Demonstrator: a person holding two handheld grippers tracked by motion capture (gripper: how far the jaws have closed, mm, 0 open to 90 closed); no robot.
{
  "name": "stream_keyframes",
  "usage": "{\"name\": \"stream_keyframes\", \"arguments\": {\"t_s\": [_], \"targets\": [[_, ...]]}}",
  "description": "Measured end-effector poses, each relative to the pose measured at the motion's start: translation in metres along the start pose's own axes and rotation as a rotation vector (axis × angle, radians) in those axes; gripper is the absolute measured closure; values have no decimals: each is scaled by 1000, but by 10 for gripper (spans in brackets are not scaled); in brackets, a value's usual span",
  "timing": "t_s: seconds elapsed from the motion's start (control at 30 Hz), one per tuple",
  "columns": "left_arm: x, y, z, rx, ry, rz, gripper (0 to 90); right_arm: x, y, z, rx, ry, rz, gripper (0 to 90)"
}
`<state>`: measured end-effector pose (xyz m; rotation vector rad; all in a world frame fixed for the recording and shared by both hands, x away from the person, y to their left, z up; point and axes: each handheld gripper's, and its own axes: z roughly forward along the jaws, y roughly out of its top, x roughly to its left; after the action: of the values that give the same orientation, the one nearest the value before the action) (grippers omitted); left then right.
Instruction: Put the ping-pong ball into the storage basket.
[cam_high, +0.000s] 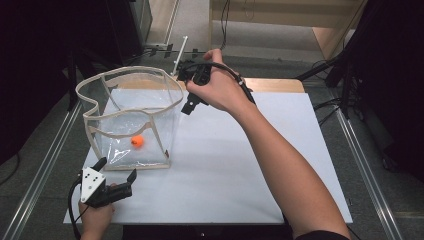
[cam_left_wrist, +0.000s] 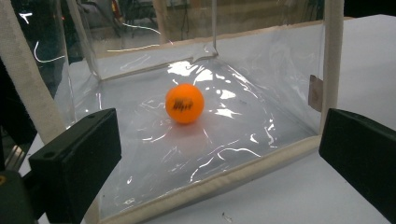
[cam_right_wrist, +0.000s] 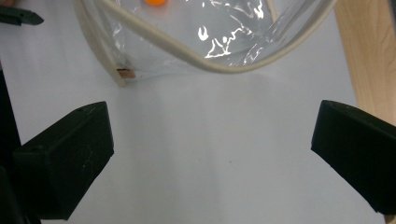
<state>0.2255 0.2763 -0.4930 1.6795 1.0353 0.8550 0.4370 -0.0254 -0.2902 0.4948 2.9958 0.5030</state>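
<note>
At left, the left gripper (cam_high: 116, 184) is resting low on the white worktop (cam_high: 225, 165), jaws wide and empty, facing the clear bag (cam_high: 131, 117). An orange ball (cam_high: 137, 141) is lying on the bag's floor. At right, the right gripper (cam_high: 192, 92) is hovering beside the bag's far rim, jaws also wide. Seemingly an approach step; next, the rim probably needs holding.
</note>
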Motion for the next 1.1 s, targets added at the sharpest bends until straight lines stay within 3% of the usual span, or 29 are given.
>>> {"name": "stream_keyframes", "arguments": {"t_s": [1.1], "targets": [[0, 0, 0, 1, 0, -1, 0, 12, -42, 26, -16, 7, 25, 0]]}}
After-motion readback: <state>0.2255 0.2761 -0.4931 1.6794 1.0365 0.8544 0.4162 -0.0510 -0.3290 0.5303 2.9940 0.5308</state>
